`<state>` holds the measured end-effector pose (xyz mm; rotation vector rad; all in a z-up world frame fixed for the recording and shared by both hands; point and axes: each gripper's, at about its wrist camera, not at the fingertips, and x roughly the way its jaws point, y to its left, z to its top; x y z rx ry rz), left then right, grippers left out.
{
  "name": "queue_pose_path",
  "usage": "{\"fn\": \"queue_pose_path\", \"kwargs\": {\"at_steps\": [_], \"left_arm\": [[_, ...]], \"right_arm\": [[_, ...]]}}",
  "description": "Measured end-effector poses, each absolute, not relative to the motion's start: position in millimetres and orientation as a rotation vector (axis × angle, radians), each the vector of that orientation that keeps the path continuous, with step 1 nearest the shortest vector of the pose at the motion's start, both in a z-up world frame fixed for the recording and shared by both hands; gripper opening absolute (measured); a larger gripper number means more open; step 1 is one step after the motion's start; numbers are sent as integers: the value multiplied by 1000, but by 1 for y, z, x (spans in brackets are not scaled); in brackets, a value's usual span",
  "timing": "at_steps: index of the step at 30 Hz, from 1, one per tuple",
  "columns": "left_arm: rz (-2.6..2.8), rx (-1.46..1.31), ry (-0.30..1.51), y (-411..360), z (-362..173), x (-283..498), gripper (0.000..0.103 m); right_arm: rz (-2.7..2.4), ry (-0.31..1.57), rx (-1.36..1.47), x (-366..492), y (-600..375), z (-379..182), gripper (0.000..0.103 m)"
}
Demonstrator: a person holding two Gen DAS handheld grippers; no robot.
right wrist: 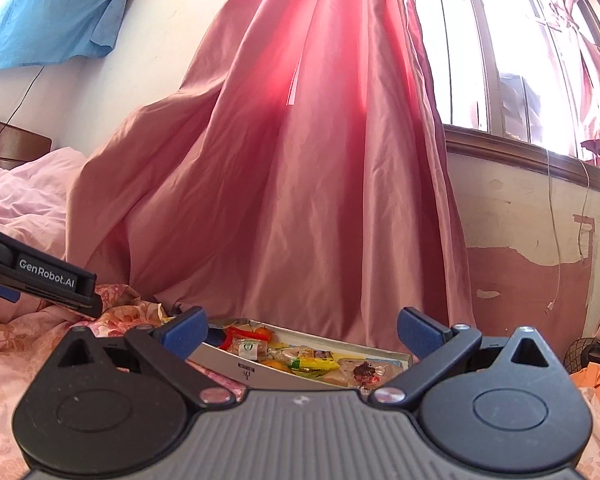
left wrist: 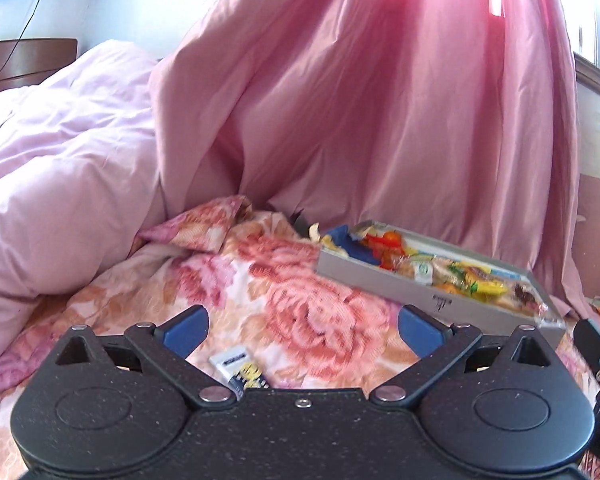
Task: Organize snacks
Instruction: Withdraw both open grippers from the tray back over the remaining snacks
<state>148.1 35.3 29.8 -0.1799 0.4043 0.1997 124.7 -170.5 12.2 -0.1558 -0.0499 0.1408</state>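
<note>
A shallow grey box (left wrist: 400, 285) filled with several wrapped snacks (left wrist: 452, 272) lies on the floral bedsheet (left wrist: 300, 300), ahead and right of my left gripper (left wrist: 302, 330). That gripper is open and empty. A small white and yellow snack packet (left wrist: 240, 368) lies on the sheet just below and between its blue fingers (left wrist: 186, 330). My right gripper (right wrist: 302, 330) is open and empty, hovering just before the same box (right wrist: 260, 374) of snacks (right wrist: 300, 360). The left gripper's body (right wrist: 48, 280) shows at the left of the right wrist view.
A pink curtain (left wrist: 380, 120) hangs behind the box down to the bed. A crumpled pale pink duvet (left wrist: 60, 160) fills the left. A window (right wrist: 520, 40) and peeling wall (right wrist: 540, 260) stand to the right. Orange cloth (right wrist: 596, 376) lies at far right.
</note>
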Motion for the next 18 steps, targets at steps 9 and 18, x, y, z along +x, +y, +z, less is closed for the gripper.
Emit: {"fn": "queue_pose_path", "kwargs": {"at_steps": [9, 18], "left_arm": [[238, -169, 494, 46, -1, 130, 101], [246, -132, 593, 44, -19, 133, 101]], "right_arm": [[174, 68, -164, 106, -163, -5, 103], [202, 213, -158, 103, -159, -20, 103]]}}
